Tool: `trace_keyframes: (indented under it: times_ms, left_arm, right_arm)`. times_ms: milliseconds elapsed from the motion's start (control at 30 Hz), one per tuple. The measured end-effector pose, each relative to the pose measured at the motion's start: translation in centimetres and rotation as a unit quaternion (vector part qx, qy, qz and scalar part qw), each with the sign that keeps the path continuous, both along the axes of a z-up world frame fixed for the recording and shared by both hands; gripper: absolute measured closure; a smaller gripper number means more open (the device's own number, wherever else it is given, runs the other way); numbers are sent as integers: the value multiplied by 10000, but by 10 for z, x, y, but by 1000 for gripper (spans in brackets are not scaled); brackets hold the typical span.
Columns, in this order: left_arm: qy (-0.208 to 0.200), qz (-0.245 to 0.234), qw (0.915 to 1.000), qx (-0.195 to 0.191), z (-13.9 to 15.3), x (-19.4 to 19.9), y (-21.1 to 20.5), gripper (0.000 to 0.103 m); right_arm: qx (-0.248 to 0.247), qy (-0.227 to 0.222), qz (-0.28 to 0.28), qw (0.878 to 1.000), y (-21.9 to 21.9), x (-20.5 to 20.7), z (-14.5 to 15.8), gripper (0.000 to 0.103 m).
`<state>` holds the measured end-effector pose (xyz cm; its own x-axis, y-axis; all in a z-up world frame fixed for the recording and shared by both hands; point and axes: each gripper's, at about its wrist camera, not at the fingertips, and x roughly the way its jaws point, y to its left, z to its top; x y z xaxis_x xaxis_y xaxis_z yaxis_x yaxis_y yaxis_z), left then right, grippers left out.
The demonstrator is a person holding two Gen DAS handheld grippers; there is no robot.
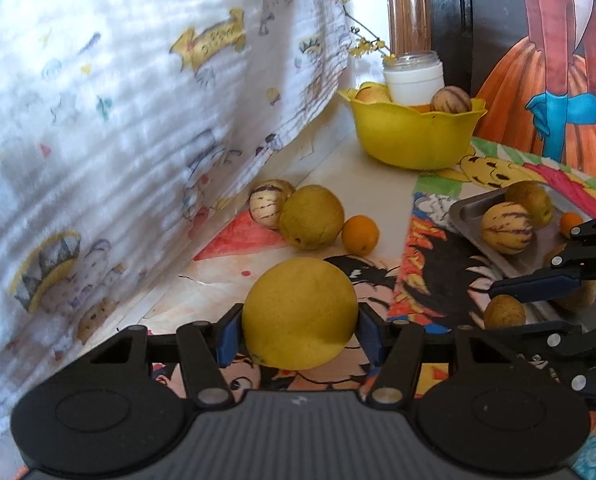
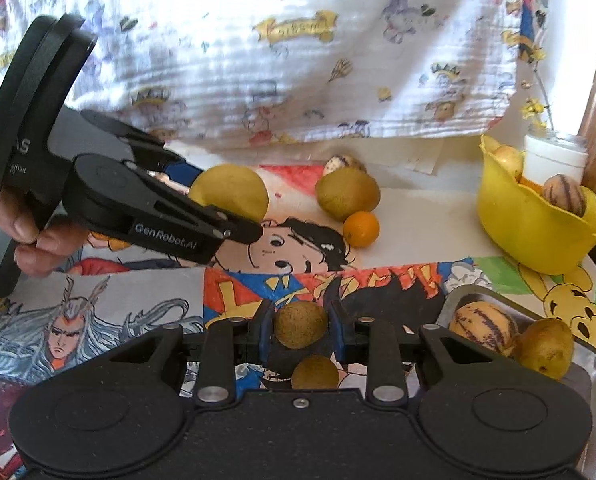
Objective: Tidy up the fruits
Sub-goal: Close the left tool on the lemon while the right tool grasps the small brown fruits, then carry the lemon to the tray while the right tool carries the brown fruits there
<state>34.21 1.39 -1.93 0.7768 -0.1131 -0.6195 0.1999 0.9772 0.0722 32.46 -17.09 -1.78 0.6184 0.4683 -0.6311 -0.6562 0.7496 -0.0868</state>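
My left gripper (image 1: pixel 299 328) is shut on a large yellow lemon (image 1: pixel 299 312), also seen in the right wrist view (image 2: pixel 230 192). My right gripper (image 2: pixel 301 328) is shut on a small brown round fruit (image 2: pixel 301 324); another like it (image 2: pixel 314 372) lies just below. On the table lie a striped melon (image 1: pixel 264 204), a green-yellow citrus (image 1: pixel 311 217) and a small orange (image 1: pixel 359 234). A metal tray (image 2: pixel 593 364) holds a striped melon (image 2: pixel 483 330) and a green-yellow fruit (image 2: pixel 545 346). A yellow bowl (image 1: pixel 413 136) holds more fruit.
A white printed cloth (image 1: pixel 118 120) hangs along the left and back. A white jar (image 1: pixel 413 80) with a flower sprig stands behind the bowl. Cartoon drawings (image 2: pixel 290 248) cover the table. A person's hand (image 2: pixel 30 236) holds the left gripper.
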Motion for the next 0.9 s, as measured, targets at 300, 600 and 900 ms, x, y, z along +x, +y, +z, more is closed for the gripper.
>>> trace_keyframes:
  times_ms: [300,600,900]
  left_arm:
    - [-78,-56,9998,-173,18,-18,-26,40]
    - [-87,-295,9990,-333,29,-39,-72,40]
    - [91,-706,9965,-437,23,-56,-127,40]
  right_arm:
    - [288,-222,-346,9987,-32,-22,19,72]
    - [404,-382,-874,9946,-95,-47,32,72]
    - [441,-430,-1462,9873,-161,-61,26,72]
